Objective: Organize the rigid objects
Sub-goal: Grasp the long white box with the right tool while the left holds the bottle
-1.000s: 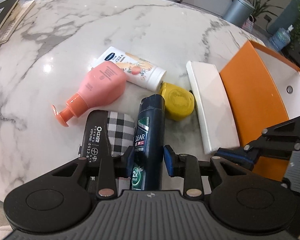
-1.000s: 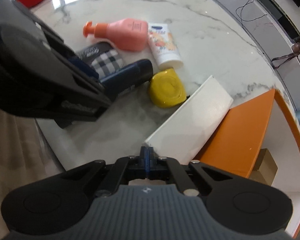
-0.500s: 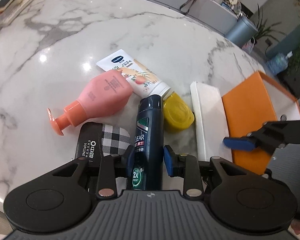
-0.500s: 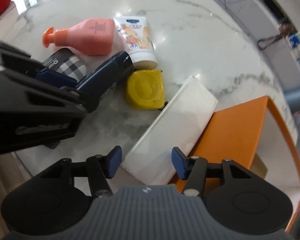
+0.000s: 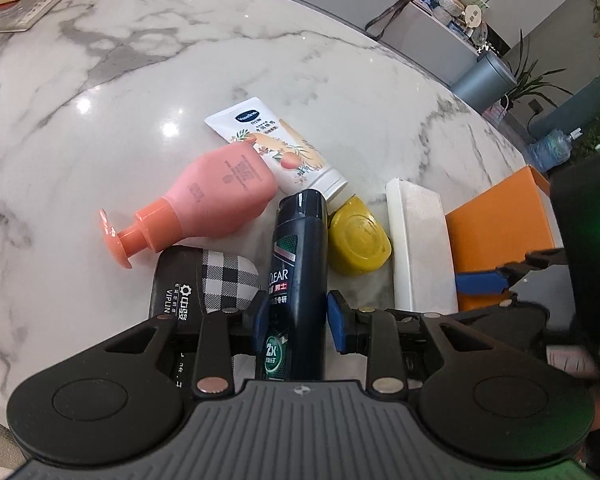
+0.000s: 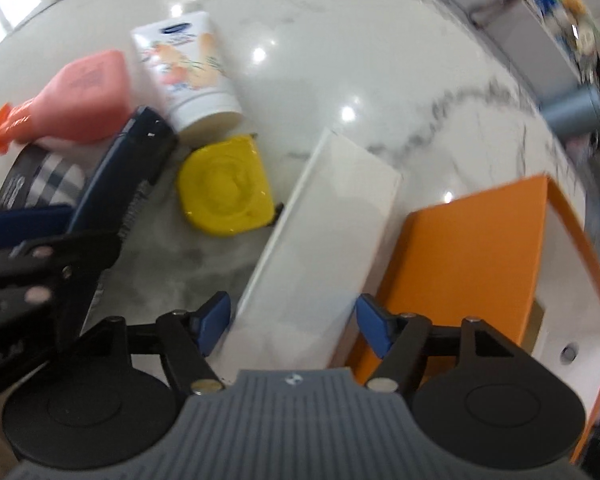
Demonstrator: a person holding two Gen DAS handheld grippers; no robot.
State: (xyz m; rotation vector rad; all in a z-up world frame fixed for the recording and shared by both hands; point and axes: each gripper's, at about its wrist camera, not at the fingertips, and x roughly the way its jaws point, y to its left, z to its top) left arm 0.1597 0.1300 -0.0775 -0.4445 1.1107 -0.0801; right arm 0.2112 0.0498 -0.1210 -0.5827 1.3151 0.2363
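A wide marble worktop (image 5: 340, 92) fills both views, with a cluttered room behind it: a grey bin, plants and shelves at the far edge.

The largest thing on it is the orange box (image 6: 480, 248), open, with a white inside, at the right. Leaning against its near wall lies a long white box (image 6: 320, 248). The right gripper (image 6: 293, 320) has its jaws spread wide on either side of this box's near end, neither pad clearly touching it.

Next in size come the pink pump bottle (image 5: 224, 196) and the white lotion tube (image 5: 276, 148), lying flat and touching each other, then the dark shampoo bottle (image 5: 298, 264), also on its side. The left gripper (image 5: 296, 320) straddles the shampoo bottle's lower half; its jaws stand apart, with a thin gap at the right pad, so it is not yet clamped. A black checked pouch (image 5: 204, 280) lies just beside the bottle on the left, and a small yellow case (image 5: 358, 244) on the right, near the bottle's cap.

The risks, as I judge them: the shampoo bottle is round and glossy, so an off-centre squeeze could roll it into the yellow case or the pouch. The white box is broad and smooth; gripped only at one end, it may tip or slip, or catch the orange box's wall. Both grippers work close together and could collide.
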